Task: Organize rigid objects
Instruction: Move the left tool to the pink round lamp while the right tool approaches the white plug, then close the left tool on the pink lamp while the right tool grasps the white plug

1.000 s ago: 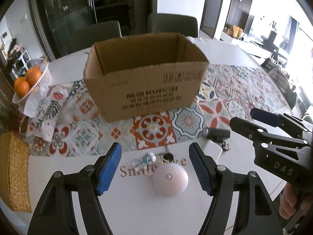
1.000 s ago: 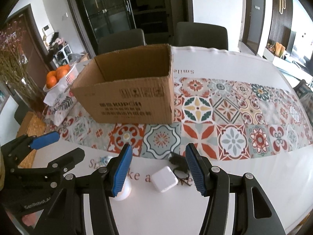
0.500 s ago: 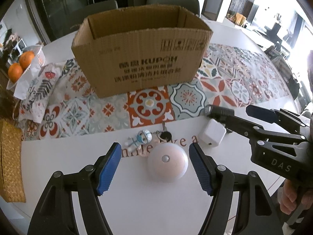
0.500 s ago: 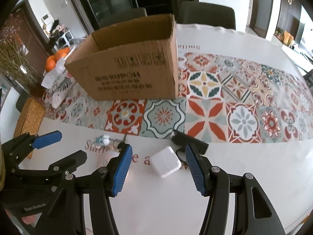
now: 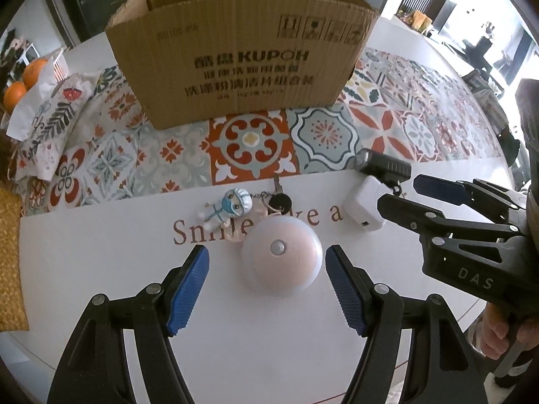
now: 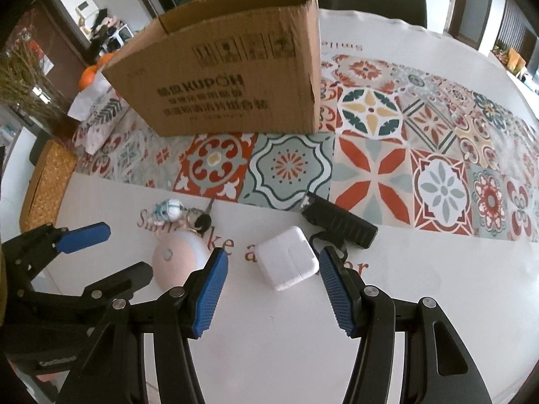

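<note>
Both go in at once: the left hand-held gripper (image 5: 266,262), released, straddles the pink dome light (image 5: 281,259) in front of the cardboard box (image 5: 242,64); the right hand-held gripper (image 6: 271,266), released too, brackets the white charger (image 6: 288,257), likely so both can be lifted into that box.

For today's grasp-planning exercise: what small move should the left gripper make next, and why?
Probably lower a little further so the jaws straddle the dome light, then close. The left gripper is open and empty, the light sits centred just ahead of its jaws, and the box waits behind.
</note>
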Demonstrator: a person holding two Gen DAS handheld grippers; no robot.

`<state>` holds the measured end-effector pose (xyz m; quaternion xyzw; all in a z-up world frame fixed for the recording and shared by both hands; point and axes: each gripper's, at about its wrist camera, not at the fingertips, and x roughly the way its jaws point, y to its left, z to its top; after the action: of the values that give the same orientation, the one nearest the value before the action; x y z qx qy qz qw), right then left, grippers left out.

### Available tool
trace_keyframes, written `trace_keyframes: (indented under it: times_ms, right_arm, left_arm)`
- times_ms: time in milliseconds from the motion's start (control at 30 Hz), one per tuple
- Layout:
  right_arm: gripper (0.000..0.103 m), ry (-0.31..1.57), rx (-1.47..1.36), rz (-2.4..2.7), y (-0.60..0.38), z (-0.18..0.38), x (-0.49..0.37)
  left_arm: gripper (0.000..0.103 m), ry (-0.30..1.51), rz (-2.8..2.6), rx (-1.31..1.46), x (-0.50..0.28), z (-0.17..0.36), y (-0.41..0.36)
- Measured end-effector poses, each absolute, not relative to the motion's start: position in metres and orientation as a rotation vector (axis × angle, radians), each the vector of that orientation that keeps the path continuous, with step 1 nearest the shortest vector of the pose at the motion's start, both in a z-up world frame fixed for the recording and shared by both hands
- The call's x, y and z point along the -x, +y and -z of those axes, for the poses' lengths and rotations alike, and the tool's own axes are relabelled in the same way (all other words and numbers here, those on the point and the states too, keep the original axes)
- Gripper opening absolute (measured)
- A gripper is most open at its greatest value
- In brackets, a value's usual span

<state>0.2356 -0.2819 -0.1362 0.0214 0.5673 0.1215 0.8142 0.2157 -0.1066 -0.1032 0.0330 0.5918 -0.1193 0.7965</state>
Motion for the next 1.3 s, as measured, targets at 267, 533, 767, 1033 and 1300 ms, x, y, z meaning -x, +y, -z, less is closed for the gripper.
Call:
trace_keyframes:
  times_ms: [267,533,767,1033,1300]
  right_arm:
    - [0.058,1.246,-0.025,-0.26,-0.285,0.151,-0.237]
    - [0.058,1.266,-0.017,-0.284,-0.286,0.159,-0.241]
    - [0.058,1.282,-0.035,-0.309,-0.288,0.168,-0.249]
    - [0.058,1.309,0.014,-0.309,-0.281,0.18,-0.257]
    - [0.058,1.315,0.058,-0.311,-0.269,0.187,-0.261]
  left_arm:
    - [0.071,1.318,0.265,-0.049,-0.215,0.121,-0.11]
    - [0.071,1.354,0.273,-0.019,-0.215,0.133,-0.114]
    - [0.071,1.399,0.269,0.015,-0.219,0.145,-0.117]
    - [0.071,1.422,0.249,0.027,-0.227,0.158,-0.115]
    - [0.072,1.43,0.282,0.093,-0.232,0.168,-0.112]
